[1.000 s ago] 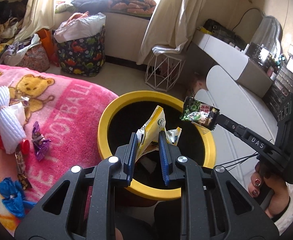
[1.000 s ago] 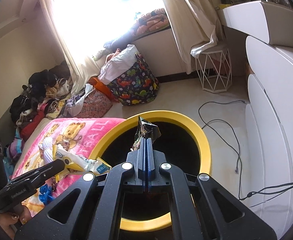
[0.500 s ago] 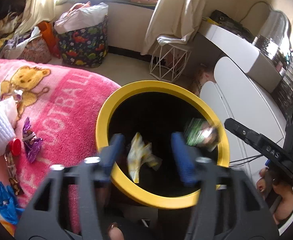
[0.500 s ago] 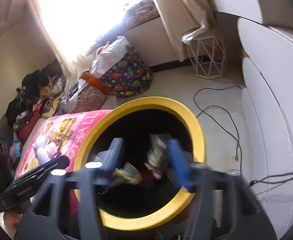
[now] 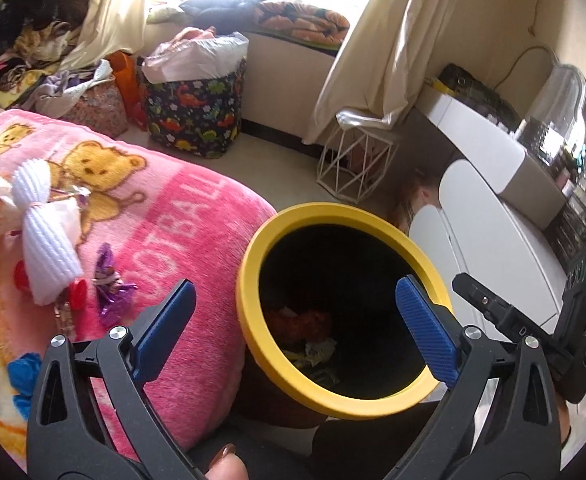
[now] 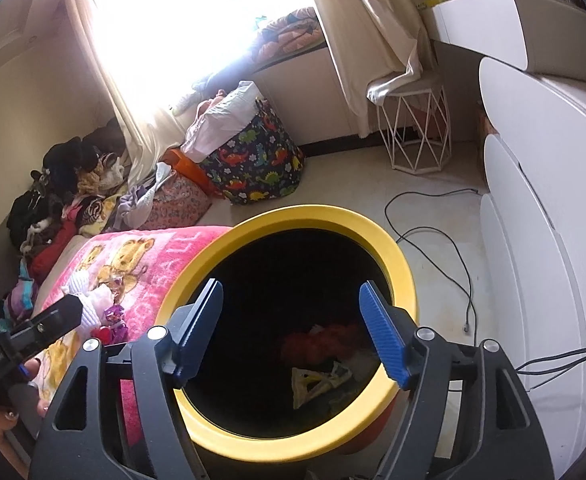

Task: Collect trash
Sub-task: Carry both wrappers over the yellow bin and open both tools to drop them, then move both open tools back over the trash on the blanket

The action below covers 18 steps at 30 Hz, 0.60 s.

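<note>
A yellow-rimmed black bin (image 5: 253, 248) (image 6: 401, 256) stands beside the pink bed blanket (image 5: 181, 216). Wrappers (image 5: 317, 350) (image 6: 313, 384) and something red lie at its bottom. My left gripper (image 5: 293, 328) is open and empty above the bin's near rim. My right gripper (image 6: 293, 332) is open and empty over the bin mouth; it also shows in the left wrist view (image 5: 505, 316). On the blanket lie a purple wrapper (image 5: 111, 284), white foam netting (image 5: 45, 236), red caps (image 5: 77, 290) and a blue scrap (image 5: 23, 368).
White drawers (image 6: 541, 208) stand right of the bin. A black cable (image 6: 449, 248) lies on the floor. A dinosaur-print basket (image 5: 197, 112), a wire stool (image 5: 357, 160) and piled clothes (image 6: 61, 184) stand by the window.
Both grippers opened. The yellow wrapper from the left and the green snack wrapper from the right dropped into the bin. Both grippers drew back slightly.
</note>
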Each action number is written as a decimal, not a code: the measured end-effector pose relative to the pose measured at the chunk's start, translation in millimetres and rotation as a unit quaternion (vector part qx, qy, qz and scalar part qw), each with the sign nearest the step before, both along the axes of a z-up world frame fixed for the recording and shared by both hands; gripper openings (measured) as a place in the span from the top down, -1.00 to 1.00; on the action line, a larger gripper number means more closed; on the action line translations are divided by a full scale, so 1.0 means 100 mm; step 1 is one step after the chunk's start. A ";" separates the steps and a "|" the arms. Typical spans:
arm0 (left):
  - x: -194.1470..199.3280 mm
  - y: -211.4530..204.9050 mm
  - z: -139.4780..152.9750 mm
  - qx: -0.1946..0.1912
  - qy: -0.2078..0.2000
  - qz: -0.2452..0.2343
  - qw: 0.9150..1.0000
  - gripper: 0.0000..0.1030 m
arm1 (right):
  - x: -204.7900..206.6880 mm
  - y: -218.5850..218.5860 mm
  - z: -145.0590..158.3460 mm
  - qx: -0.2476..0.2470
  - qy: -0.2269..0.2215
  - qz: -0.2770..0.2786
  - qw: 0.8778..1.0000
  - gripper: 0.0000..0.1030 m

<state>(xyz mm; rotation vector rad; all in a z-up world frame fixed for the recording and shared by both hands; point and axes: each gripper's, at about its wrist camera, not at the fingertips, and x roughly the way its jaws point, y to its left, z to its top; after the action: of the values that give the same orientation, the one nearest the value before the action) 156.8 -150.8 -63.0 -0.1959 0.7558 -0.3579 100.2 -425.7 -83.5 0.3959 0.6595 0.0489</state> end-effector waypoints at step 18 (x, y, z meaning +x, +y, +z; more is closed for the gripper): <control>-0.18 0.52 0.34 -0.025 -0.056 0.046 0.997 -0.78 | -0.06 0.46 0.30 -0.033 -0.036 0.036 0.998 -0.53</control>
<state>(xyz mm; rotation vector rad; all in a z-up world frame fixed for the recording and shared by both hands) 138.7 -98.6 -28.8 -0.2555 0.6257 -0.2984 94.3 -380.0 -53.7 0.3048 0.6032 0.1079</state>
